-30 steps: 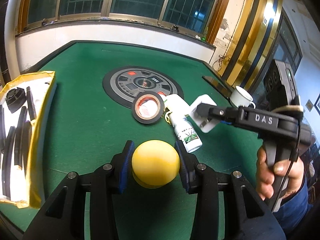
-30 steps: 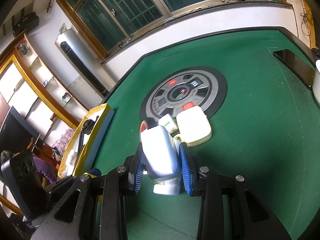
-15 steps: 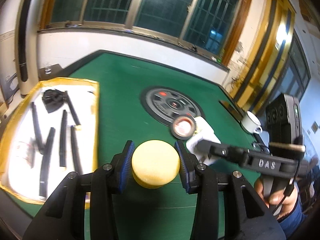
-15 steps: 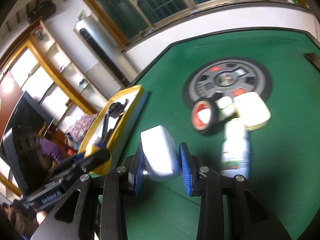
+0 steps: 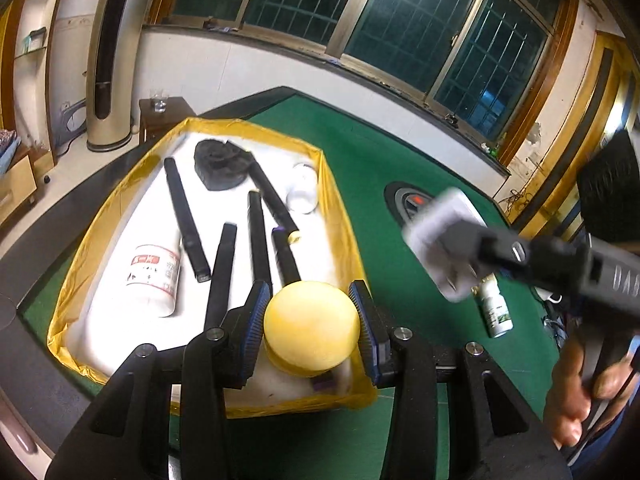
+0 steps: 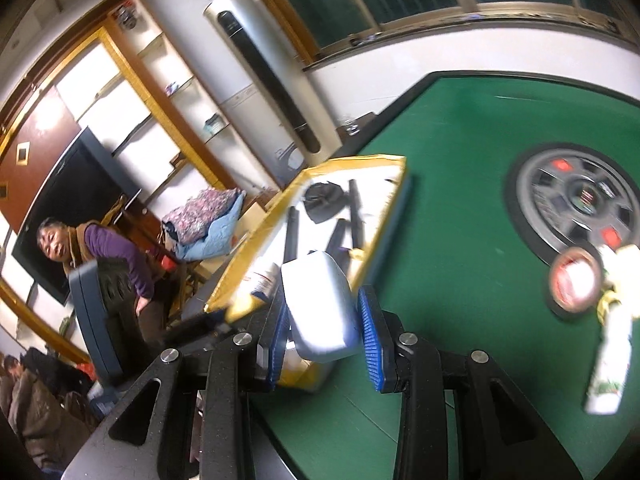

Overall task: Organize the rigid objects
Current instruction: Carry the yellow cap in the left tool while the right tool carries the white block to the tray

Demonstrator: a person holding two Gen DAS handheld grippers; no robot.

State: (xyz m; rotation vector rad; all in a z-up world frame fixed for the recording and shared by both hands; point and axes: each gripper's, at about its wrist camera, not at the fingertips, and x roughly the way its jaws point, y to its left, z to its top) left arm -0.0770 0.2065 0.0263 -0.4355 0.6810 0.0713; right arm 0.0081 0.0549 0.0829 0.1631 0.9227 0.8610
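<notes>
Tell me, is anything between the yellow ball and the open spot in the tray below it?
The yellow ball, held by the left gripper, hangs over the near end of the yellow-rimmed tray. A black rod ends just behind it; what lies directly beneath is hidden.

Your left gripper (image 5: 311,330) is clamped on a round yellow puck-shaped block (image 5: 311,326), its blue-padded fingers (image 5: 254,322) pressing both sides, above the near right corner of the shallow yellow-rimmed white tray (image 5: 334,216). In that tray lie several black rods (image 5: 186,220), a black round base piece (image 5: 221,165), a white cylindrical bottle with a red label (image 5: 152,278) and a small white jar (image 5: 303,192). To your right, your right gripper (image 5: 452,248), blurred, carries a white rectangular block (image 5: 442,236) over the green felt table (image 5: 360,160), with a small white bottle with a green label (image 5: 495,310) lying below it.
</notes>
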